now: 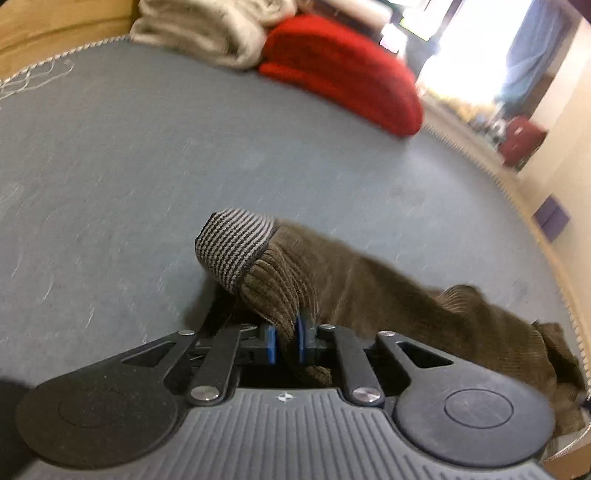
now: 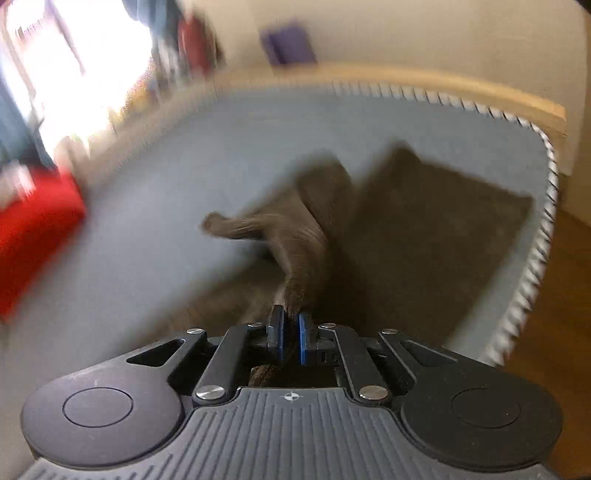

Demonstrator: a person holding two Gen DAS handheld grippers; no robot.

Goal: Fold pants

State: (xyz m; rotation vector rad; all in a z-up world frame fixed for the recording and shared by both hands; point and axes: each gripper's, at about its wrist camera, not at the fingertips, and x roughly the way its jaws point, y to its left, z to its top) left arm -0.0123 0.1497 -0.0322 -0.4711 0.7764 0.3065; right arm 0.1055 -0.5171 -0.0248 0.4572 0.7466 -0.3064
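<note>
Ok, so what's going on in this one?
A person is folding brown corduroy pants on a grey-blue mattress. The left gripper is shut on fabric beside the striped knit cuff. The right gripper is shut on another bunch of the pants, lifted off the bed; that view is motion-blurred. No fold is finished yet.

Red folded blanket (image 1: 347,70) beside beige one (image 1: 207,29) on grey mattress (image 1: 129,166); purple box (image 1: 552,218) on floor.

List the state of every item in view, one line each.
left gripper: shut on the pants leg near its striped cuff
right gripper: shut on pants fabric
pants: brown corduroy, partly lifted, partly lying on the mattress
red blanket: folded
beige blanket: folded
</note>
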